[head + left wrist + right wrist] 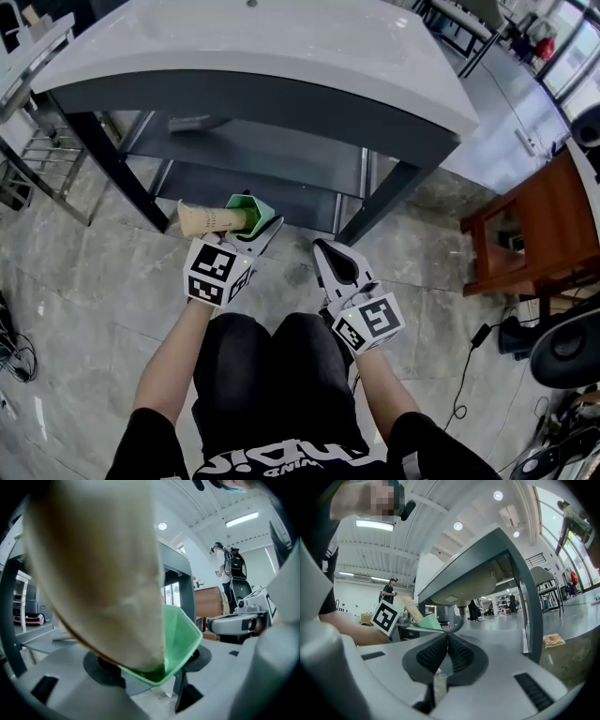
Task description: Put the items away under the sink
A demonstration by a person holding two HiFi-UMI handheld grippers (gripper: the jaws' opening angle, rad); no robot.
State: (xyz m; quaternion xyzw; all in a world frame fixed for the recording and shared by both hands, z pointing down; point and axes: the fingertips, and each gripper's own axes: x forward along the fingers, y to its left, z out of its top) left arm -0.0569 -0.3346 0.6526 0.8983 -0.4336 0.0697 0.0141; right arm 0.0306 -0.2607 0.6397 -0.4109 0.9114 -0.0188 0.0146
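Observation:
My left gripper (pixel 260 231) is shut on a green square-rimmed plastic cup (pixel 253 213), held tipped on its side in front of the sink cabinet. A beige tapered tube (pixel 208 218) with dark print sticks out of the cup to the left. In the left gripper view the tube (pixel 103 573) fills the upper left and the green cup (pixel 183 639) sits between the jaws. The grey sink cabinet (pixel 281 103) has open shelves (pixel 272 155) beneath the basin. My right gripper (pixel 330 258) hangs shut and empty just right of the left one; its ribbed pads (pixel 459 654) meet.
A small grey object (pixel 199 122) lies on the upper shelf under the sink. A wooden table (pixel 525 225) stands at the right, a metal rack (pixel 42 155) at the left. Cables (pixel 464 375) trail on the stone floor. A person (pixel 232 571) stands far off.

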